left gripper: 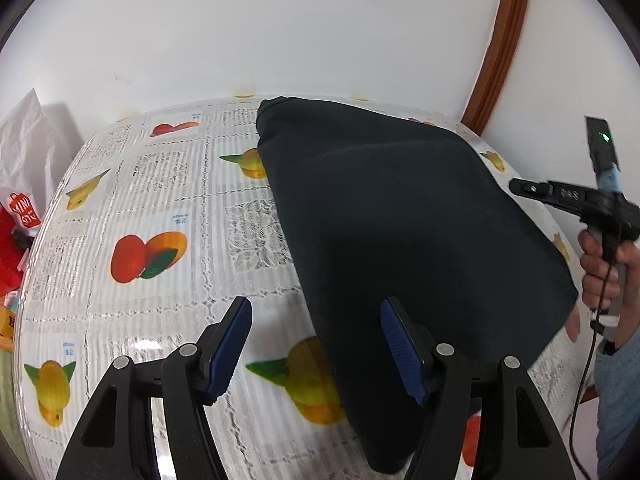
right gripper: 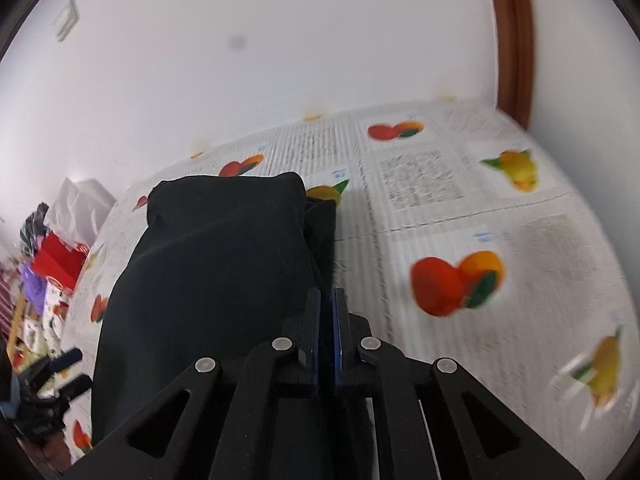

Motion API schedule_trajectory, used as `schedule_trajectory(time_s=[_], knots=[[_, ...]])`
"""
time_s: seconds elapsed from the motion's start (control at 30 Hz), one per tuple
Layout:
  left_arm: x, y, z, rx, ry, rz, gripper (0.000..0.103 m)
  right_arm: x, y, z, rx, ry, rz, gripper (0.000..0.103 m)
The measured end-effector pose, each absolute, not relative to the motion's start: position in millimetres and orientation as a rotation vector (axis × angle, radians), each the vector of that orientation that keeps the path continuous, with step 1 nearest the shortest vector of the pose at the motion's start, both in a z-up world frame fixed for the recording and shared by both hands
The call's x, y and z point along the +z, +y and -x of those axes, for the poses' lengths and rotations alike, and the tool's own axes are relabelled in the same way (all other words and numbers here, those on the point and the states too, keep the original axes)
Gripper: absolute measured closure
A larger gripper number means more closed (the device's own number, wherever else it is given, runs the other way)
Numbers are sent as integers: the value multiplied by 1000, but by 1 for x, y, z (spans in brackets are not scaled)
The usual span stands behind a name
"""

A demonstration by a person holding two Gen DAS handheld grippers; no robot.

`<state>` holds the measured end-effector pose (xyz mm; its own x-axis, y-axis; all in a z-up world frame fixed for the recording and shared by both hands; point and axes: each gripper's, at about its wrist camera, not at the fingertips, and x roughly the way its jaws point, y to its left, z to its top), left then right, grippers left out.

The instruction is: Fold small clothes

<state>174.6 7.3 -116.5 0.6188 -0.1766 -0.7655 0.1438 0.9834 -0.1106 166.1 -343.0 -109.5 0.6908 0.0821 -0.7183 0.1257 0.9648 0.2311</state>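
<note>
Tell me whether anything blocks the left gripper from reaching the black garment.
Nothing visible does. The left gripper hangs open right at the black garment's near-left edge, with only bare fruit-print tablecloth between its fingers.

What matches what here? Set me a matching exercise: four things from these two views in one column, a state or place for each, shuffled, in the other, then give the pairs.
Things:
1. left gripper
2. right gripper
3. black garment
4. red MINISO bag

States or places:
A. lies folded on the fruit-print tablecloth
B. fingers pressed together
C. sits beyond the table's left edge
D. fingers spread wide apart

Pairs: 1-D, 2-B, 3-A, 4-C
</note>
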Motion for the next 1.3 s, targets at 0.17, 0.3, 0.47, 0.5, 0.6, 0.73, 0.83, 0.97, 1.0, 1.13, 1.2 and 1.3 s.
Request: schedule_trajectory(time_s=[0.17,0.3,0.47,0.5,0.6,0.73,0.83,0.97,1.0,1.13,1.2,1.3], knots=[[-117,-4,-162,-228,884,37,38,-123,-332,-126,50,832,-261,71],[-121,-11,-154,-241,892,31,38,-143,-344,-111,61,843,-362,98],[-121,-11,-142,-226,903,19,38,-133,-360,-90,69,726,-503,99],[-121,-11,-140,-222,903,16,38,-133,-358,-88,58,734,-489,99],[-122,-10,-132,-222,907,11,38,-134,-347,-82,15,760,-425,95],[-127,-10,-122,-219,914,-1,38,-136,-344,-65,-26,773,-362,95],[-130,-8,-112,-217,913,-12,38,-132,-344,-46,-66,769,-312,93],[-133,-7,-99,-229,914,-31,38,-124,-340,-18,-125,762,-194,84],[-135,-8,-95,-235,913,-40,38,-124,-340,-12,-122,769,-180,79],[-146,-13,-90,-230,930,-64,38,-139,-336,2,-76,798,-191,65],[-151,-15,-92,-225,938,-60,38,-148,-332,-1,-69,814,-206,65],[-154,-18,-95,-208,919,-64,39,-155,-326,-7,-44,789,-250,65]])
